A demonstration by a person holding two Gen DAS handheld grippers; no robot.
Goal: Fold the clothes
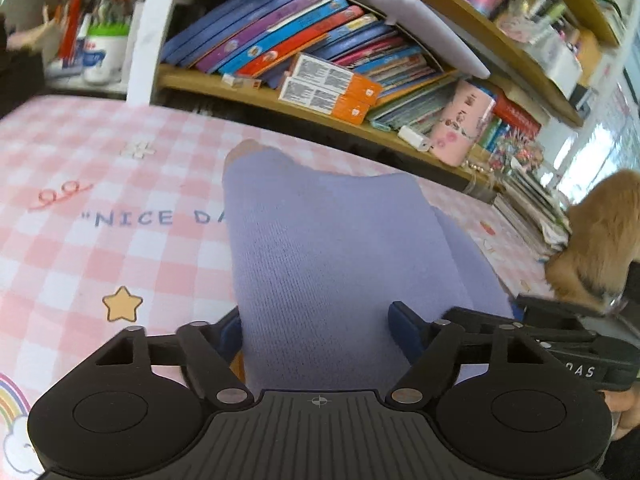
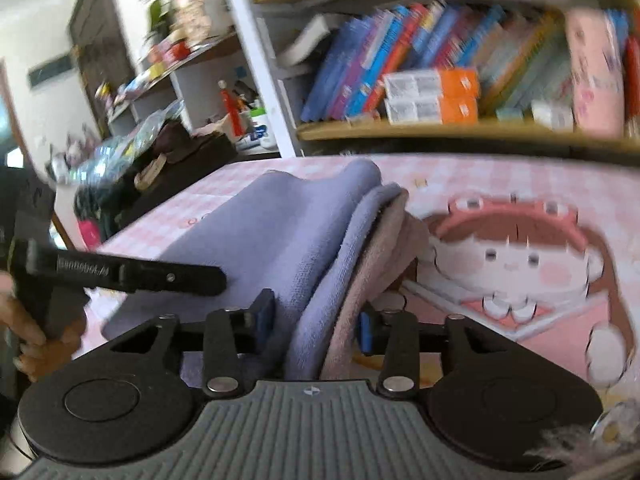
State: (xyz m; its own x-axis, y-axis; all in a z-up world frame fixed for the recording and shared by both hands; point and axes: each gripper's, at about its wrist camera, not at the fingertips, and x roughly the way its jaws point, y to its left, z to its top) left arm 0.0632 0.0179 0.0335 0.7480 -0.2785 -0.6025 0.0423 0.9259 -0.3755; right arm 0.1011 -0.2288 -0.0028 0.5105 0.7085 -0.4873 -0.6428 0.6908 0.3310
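A lavender knit garment (image 1: 320,240) lies folded in layers on the pink checked tablecloth (image 1: 100,160). Its near end rises between the blue pads (image 1: 404,328) of my left gripper (image 1: 318,330), which is shut on it. In the right wrist view the same garment (image 2: 260,232) shows a pinkish-beige inner layer (image 2: 384,272), and my right gripper (image 2: 316,322) is shut on its stacked edge. The two grippers sit side by side. The right gripper (image 1: 560,332) shows at the right edge of the left wrist view, and the left gripper (image 2: 160,276) rests against the cloth in the right wrist view.
A wooden bookshelf (image 1: 320,40) packed with books and boxes runs along the table's far edge. A pen cup (image 1: 104,48) stands at the far left. Something brown and furry (image 1: 600,240) is at the right. A hand (image 2: 24,328) holds the left gripper. A cartoon girl print (image 2: 512,256) covers the tablecloth.
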